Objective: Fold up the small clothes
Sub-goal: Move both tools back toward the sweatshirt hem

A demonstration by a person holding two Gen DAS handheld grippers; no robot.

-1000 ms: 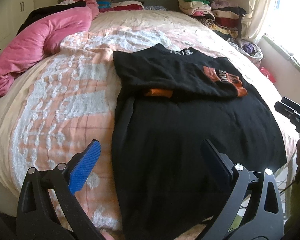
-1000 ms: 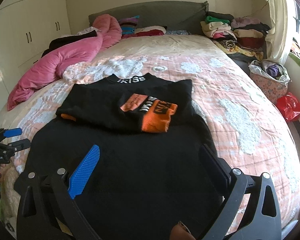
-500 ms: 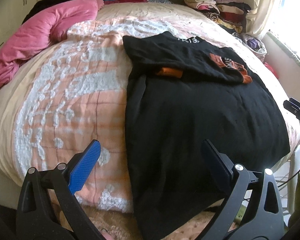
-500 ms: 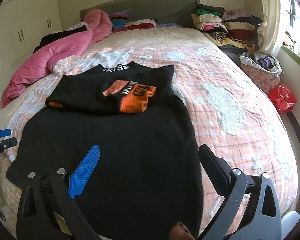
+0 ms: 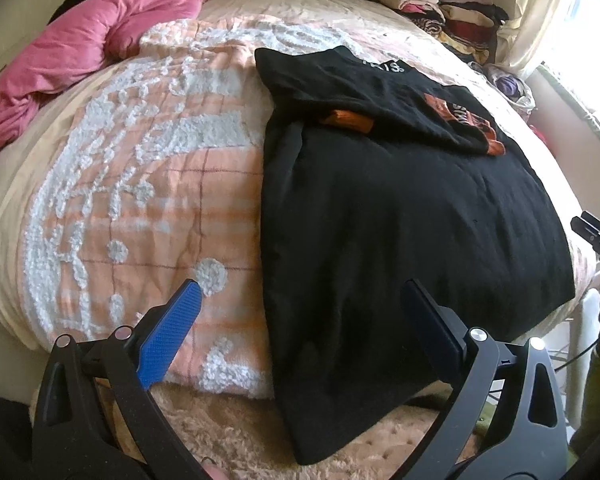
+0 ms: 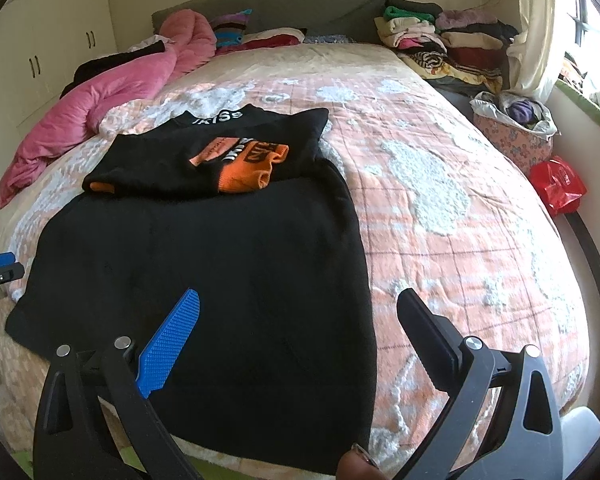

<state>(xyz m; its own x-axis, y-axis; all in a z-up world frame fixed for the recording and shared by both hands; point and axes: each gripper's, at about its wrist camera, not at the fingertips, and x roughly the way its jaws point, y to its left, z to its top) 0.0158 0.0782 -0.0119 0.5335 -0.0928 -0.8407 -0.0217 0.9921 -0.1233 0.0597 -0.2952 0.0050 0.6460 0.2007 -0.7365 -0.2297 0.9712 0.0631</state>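
Both claws have pulled back toward the foot of the bed since a sec ago, so the hem now sits close under me. L claw (image 5: 300,320) and R claw (image 6: 300,324) are spread wide, nothing held. Black knit sweater w/ orange cuffs (image 6: 204,264) lies flat on the peach-and-white tufted bedspread (image 6: 440,200), hem hanging over the edge, sleeves crossed on the chest. Sleeve step looks done; next I'd pinch both hem corners and carry them up to the collar.

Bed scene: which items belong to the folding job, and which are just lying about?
Job:
black sweater, sleeves folded in
left gripper, open
right gripper, open

Lying about:
pink duvet
stacked clothes
laundry basket
red bag
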